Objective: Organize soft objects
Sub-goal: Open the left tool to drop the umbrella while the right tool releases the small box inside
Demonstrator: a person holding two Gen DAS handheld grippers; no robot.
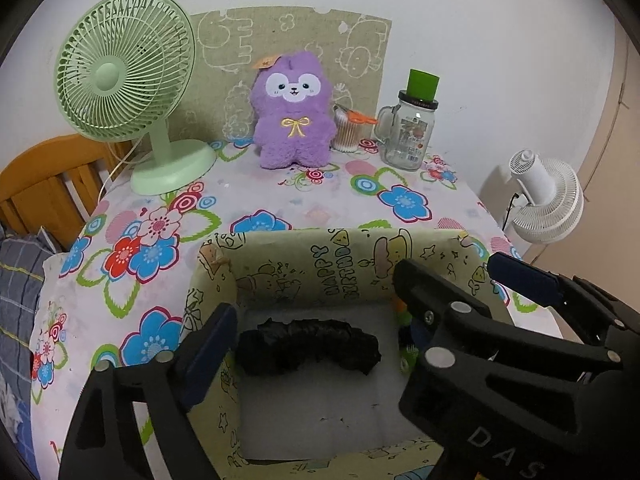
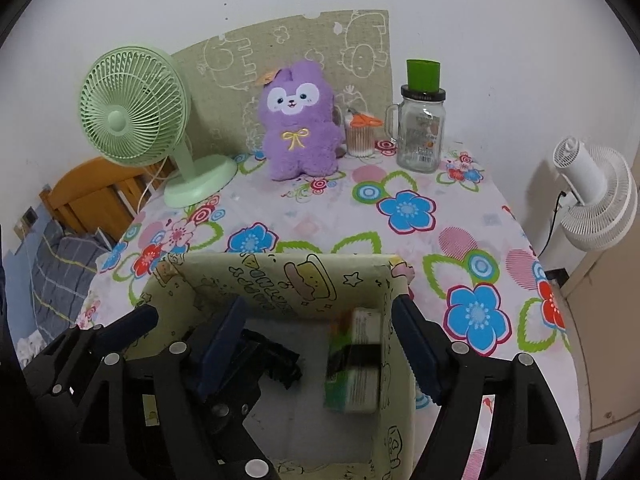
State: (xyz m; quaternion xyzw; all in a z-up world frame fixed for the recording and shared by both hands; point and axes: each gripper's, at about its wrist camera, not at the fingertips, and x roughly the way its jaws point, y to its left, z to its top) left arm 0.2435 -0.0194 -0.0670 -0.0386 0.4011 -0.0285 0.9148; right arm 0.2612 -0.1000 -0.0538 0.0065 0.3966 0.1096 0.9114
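Both grippers, left [image 1: 308, 328] and right [image 2: 320, 336], hover with jaws spread over a cartoon-print box [image 1: 340, 256]. Inside lie a black scrunchie [image 1: 308, 346] and a blurred green packet [image 2: 352, 364], part-hidden. Farther back sits a purple plush toy [image 1: 294, 120].

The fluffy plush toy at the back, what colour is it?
Purple plush toy, white face, yellow bow on its chest; clearest in the left wrist view.

The green-and-white pack [image 2: 354, 364] mid-frame in the box is motion-blurred, label unreadable. In the left view the right gripper [image 1: 444, 276] hides most of it.
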